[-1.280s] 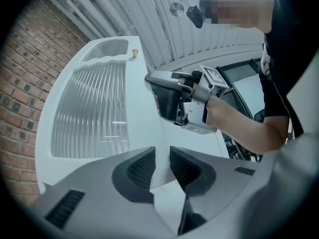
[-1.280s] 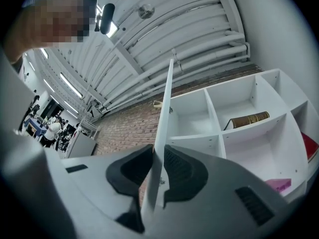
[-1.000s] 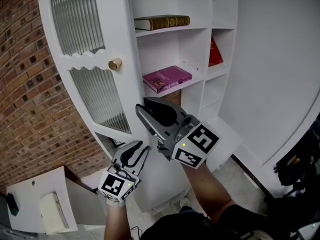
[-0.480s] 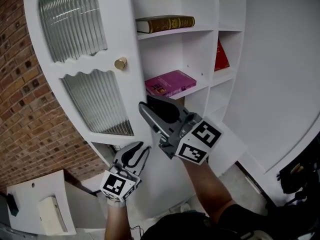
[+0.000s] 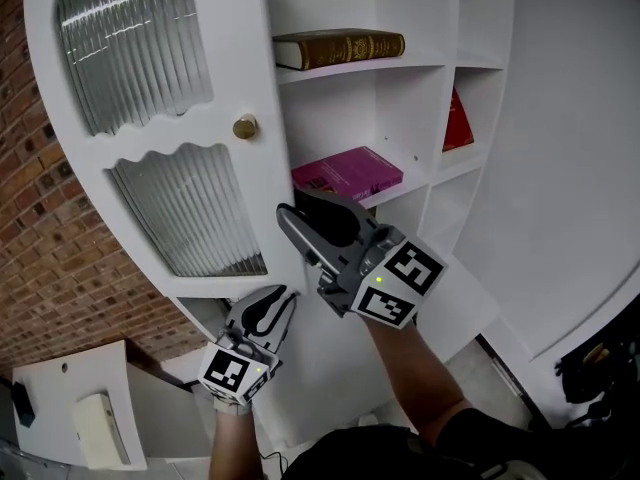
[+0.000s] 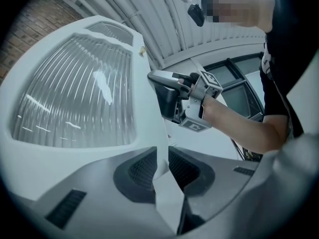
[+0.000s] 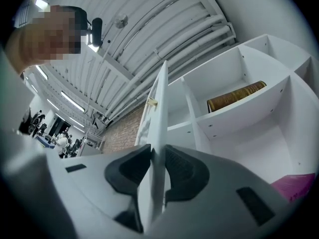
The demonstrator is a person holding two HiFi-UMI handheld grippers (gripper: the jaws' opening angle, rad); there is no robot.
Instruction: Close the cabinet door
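Observation:
The white cabinet door (image 5: 200, 118), with ribbed glass panes and a brass knob (image 5: 245, 126), stands open in front of the shelves. My left gripper (image 5: 283, 296) holds the door's lower corner, and in the left gripper view (image 6: 160, 163) its pads press on the white edge. Higher up, my right gripper (image 5: 300, 213) straddles the door's free edge. In the right gripper view (image 7: 157, 166) the door (image 7: 158, 108) runs between the jaws. These jaws have just been opening, and the pads sit close beside the edge without pressing on it.
Inside the shelves lie a brown book (image 5: 340, 48), a pink book (image 5: 348, 173) and a red book (image 5: 458, 123). A brick wall (image 5: 40, 258) is at the left, with a low white box (image 5: 70, 418) below it. A white wall (image 5: 570, 168) curves at the right.
The door has swung a little toward the shelves, and both grippers have moved with its edge. The cabinet sits further right in the head view.

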